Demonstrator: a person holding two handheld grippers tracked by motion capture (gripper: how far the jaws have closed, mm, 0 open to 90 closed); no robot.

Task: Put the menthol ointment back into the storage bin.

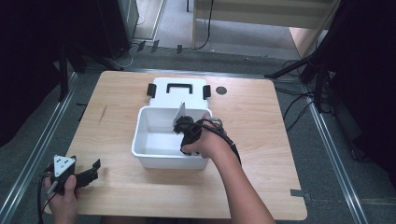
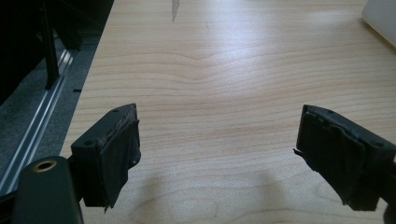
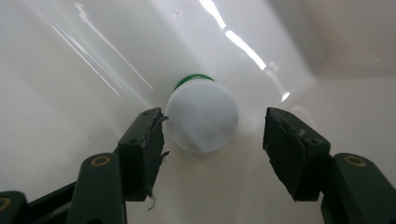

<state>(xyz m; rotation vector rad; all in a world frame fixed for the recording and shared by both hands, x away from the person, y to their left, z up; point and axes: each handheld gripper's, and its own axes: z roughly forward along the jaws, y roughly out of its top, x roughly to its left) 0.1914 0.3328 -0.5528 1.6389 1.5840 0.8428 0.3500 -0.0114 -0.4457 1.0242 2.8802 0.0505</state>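
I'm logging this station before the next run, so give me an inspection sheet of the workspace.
Surface: wooden table, bare around the bin, with a dark streak near its left edge.
Job's things: white bin at mid-table; a white bottle with a green band stands inside it.
Clutter: white lid with a black handle and latches lies behind the bin; a dark round spot beside it.
Grippers: right hand-held gripper is in the bin, open, jaws either side of the bottle, the left jaw at its edge. Left hand-held gripper is open over bare table.
Cables: one trails along the right forearm; more lie on the floor.
Surroundings: grey floor, metal rails, dark stands.
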